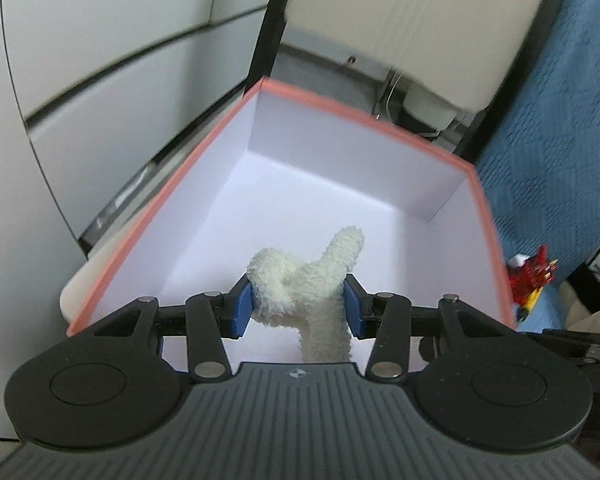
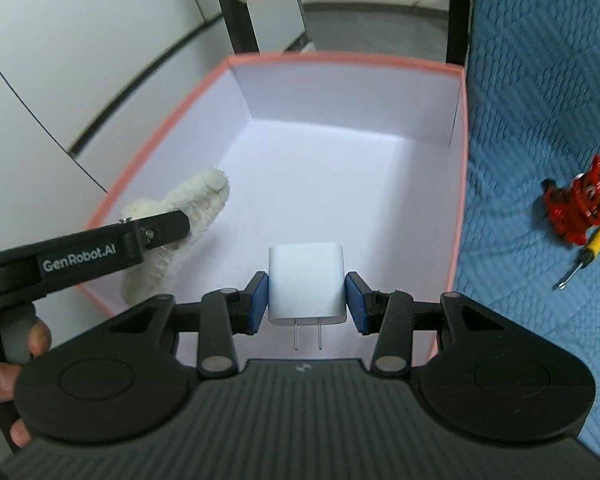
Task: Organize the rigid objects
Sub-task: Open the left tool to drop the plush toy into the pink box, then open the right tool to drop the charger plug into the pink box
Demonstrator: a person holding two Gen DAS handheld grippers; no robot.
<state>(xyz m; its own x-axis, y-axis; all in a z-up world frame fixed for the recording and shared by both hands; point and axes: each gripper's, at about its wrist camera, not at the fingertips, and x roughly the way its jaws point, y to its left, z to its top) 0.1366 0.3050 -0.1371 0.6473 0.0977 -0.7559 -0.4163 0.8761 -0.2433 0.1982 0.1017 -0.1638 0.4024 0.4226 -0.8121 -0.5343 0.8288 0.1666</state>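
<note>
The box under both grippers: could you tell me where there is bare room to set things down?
The box floor is bare from the charger to the far wall. It is crowded only at the near left, around the plush toy.

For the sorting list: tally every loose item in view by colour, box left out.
White: 2, plush toy in the left gripper, charger in the right gripper
Red: 1, toy figure
Yellow: 1, screwdriver
Total: 4
</note>
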